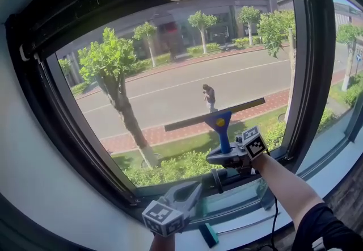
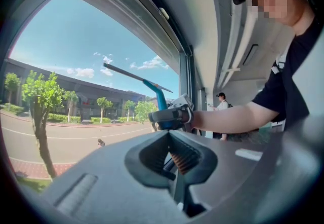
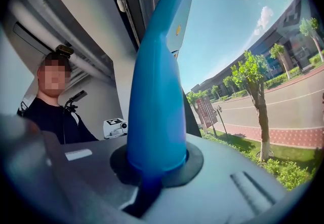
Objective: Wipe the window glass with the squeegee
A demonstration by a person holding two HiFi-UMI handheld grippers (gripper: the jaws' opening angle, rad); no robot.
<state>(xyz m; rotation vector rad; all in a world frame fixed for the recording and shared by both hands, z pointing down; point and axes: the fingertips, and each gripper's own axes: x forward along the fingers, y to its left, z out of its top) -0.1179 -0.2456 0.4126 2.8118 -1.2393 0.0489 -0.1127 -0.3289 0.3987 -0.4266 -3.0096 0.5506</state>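
The squeegee (image 1: 214, 113) has a blue handle and a long black blade that lies slightly tilted against the lower part of the window glass (image 1: 170, 74). My right gripper (image 1: 225, 157) is shut on the bottom of the handle, just above the lower frame. In the right gripper view the blue squeegee handle (image 3: 157, 91) rises straight out of the shut jaws of the right gripper (image 3: 154, 164). My left gripper (image 1: 217, 179) hangs lower and to the left, near the sill, jaws shut with nothing between them. The left gripper view looks past the left gripper (image 2: 169, 136) up at the right gripper (image 2: 169, 116) and squeegee (image 2: 158, 97).
A dark window frame (image 1: 309, 74) surrounds the pane, with a second pane (image 1: 346, 45) to the right. On the white sill (image 1: 238, 227) lie a teal object (image 1: 209, 235) and a black cable (image 1: 275, 216). Outside are trees, a road and a pedestrian.
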